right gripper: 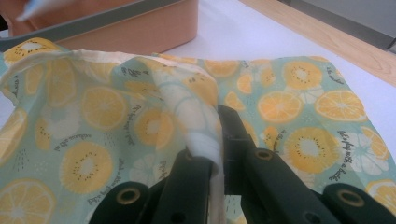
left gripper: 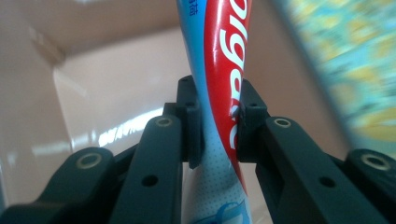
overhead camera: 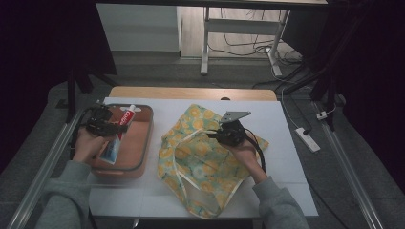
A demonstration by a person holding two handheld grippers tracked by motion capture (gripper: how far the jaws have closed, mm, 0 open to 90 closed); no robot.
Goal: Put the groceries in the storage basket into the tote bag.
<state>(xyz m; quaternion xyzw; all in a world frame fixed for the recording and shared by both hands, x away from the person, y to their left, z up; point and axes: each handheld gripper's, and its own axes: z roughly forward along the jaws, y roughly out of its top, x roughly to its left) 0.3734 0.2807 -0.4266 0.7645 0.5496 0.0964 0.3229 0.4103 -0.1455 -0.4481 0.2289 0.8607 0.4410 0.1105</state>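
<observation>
Two grippers are at work on a white table (overhead camera: 286,143), and the fruit-print cloth bag (overhead camera: 205,157) lying near its middle serves as the landmark. From the high view, the bag is spread out flat, pale green with orange and lemon slices, with cream straps (overhead camera: 184,179) looping across it and off its near end. Just beside the bag, on the person's left, sits a shallow terracotta-coloured tray (overhead camera: 143,138) with a dark rim. The left gripper (overhead camera: 112,128) is over that tray, clamped on a red, white and blue toothpaste tube (overhead camera: 120,133) whose white cap end points away from the person.

The left gripper view adds what the high view cannot resolve: both jaws press flat against the tube (left gripper: 219,116) at its middle, squeezing it narrow, with the tray's inner floor (left gripper: 107,102) behind and a blur of the bag (left gripper: 355,65) off to one side.

The right gripper (overhead camera: 220,135) rests on the bag's middle. The right gripper view shows its jaws nearly together, pinching a raised fold of the bag's cream-lined edge (right gripper: 201,126), and the tray's outer wall (right gripper: 149,28) just beyond the cloth.
</observation>
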